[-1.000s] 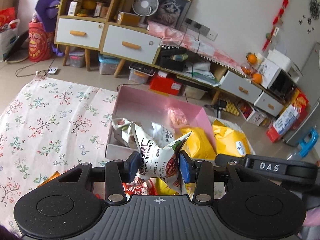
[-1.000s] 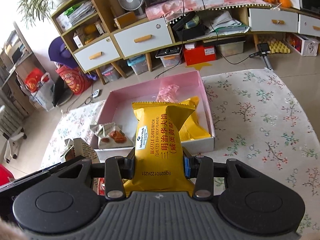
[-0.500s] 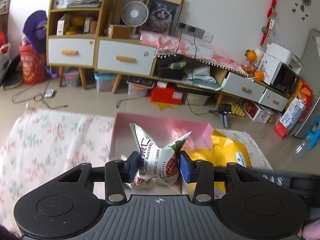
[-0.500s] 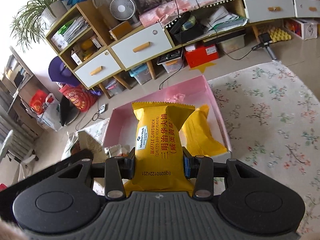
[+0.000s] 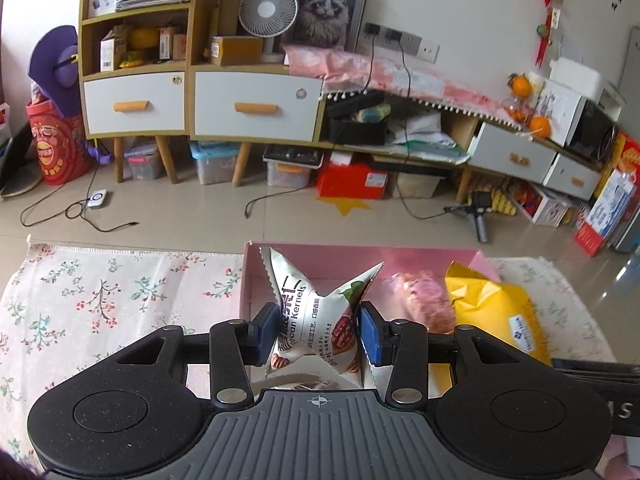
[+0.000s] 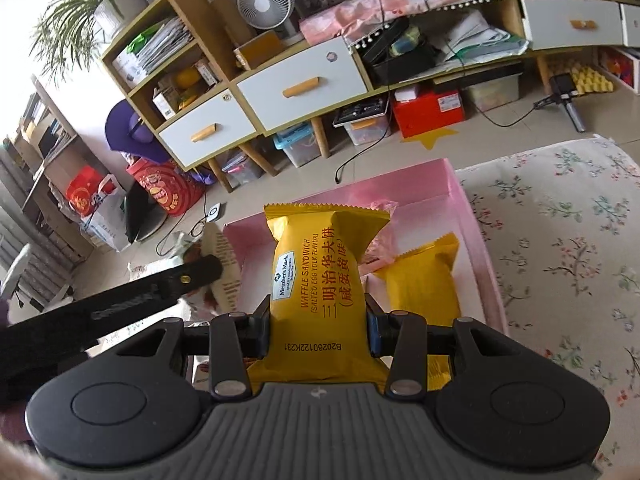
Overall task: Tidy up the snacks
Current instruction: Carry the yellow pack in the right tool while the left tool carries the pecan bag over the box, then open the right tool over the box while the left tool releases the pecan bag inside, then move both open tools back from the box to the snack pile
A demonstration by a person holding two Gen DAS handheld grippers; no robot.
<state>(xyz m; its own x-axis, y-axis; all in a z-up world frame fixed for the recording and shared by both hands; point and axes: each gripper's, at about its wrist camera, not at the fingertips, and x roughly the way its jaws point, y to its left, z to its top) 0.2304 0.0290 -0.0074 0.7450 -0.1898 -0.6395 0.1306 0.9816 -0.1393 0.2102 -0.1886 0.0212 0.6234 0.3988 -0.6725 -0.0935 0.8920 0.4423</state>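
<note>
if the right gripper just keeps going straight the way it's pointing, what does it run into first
Probably the pink box: the right gripper, shut on the yellow waffle sandwich pack, points into it, toward the pink-wrapped snack beside the other yellow pack. Depth is unclear.

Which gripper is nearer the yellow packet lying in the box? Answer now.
Right. Right gripper hangs just left of the yellow packet; left gripper sits across the pink box.

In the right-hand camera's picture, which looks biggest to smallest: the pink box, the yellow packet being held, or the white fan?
1. pink box
2. yellow waffle packet, though it is nearest the camera, which inflates it
3. white fan, far off on the shelf
</note>
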